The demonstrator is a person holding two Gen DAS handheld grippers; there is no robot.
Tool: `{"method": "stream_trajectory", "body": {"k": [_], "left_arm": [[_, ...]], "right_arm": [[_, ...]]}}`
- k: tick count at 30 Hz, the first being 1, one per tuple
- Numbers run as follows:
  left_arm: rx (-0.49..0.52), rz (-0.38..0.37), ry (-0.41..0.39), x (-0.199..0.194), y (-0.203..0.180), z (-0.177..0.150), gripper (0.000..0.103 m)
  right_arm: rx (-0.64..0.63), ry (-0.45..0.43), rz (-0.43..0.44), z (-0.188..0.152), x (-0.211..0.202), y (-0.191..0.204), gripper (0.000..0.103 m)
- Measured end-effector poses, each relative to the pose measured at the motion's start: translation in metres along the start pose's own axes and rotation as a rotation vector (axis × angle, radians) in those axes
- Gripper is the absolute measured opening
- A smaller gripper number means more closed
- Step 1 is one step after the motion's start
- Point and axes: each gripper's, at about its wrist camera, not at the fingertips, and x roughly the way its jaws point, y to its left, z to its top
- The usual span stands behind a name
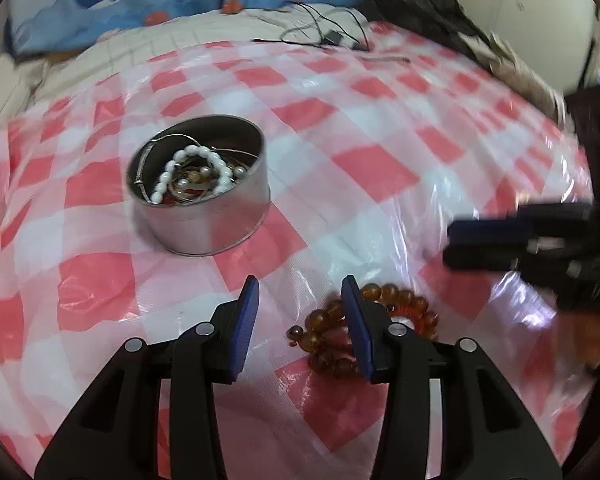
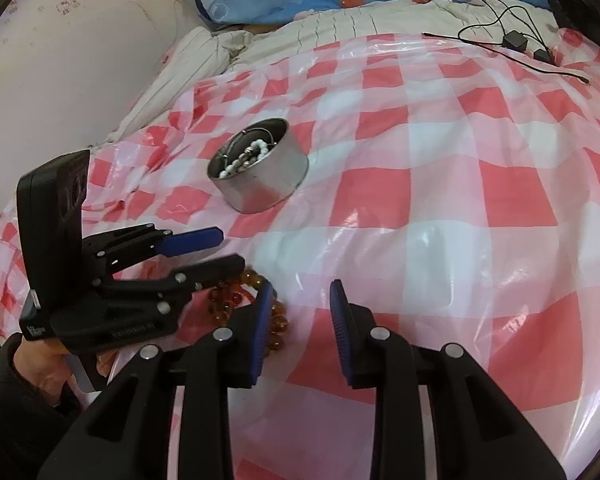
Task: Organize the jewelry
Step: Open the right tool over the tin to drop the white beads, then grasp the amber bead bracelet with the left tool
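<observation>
Left wrist view: the round metal tin (image 1: 199, 190) stands upright on the red-and-white checked plastic sheet (image 1: 380, 168) and serves as the collection point; it already holds a white pearl strand (image 1: 196, 168) and thin metal bangles. The amber bead bracelet (image 1: 332, 332) lies on the sheet on the near side of the tin, apart from it, and is judged the piece still to be stowed. The left gripper (image 1: 302, 322) has its jaws parted with nothing between the pads; its right-hand finger overlaps the beads, so it is offset from a straddle rather than placed for one. The right gripper (image 1: 476, 242) enters blurred, to the right of the tin. Right wrist view: the tin (image 2: 260, 172) sits beyond both tools. The bracelet (image 2: 236, 300) lies nearer than the tin, partly hidden behind the left-hand finger of the right gripper (image 2: 300, 320), whose jaws stand apart and empty. The left gripper (image 2: 228, 250), parted, reaches over the beads. Both tools converge on the bracelet, judged an approach to lift it.
</observation>
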Motion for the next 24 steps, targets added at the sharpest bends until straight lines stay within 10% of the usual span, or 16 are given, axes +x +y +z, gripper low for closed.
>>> {"method": "stream_trajectory", "body": {"k": [11,15,24], "left_arm": [[0.096,-0.023,0.022,0.005,-0.014,-0.001,0.040],[0.070,-0.020,0.023,0.004,-0.015,0.000,0.010],[-0.175,-0.283,-0.172,-0.069,0.032,0.006,0.010]], "right_arm": [[0.016,-0.013,0.015,0.004,0.000,-0.003,0.038],[0.014,-0.016,0.017,0.005,-0.001,-0.003,0.039],[-0.018,0.016,0.027,0.001,0.006,0.004,0.040]]}}
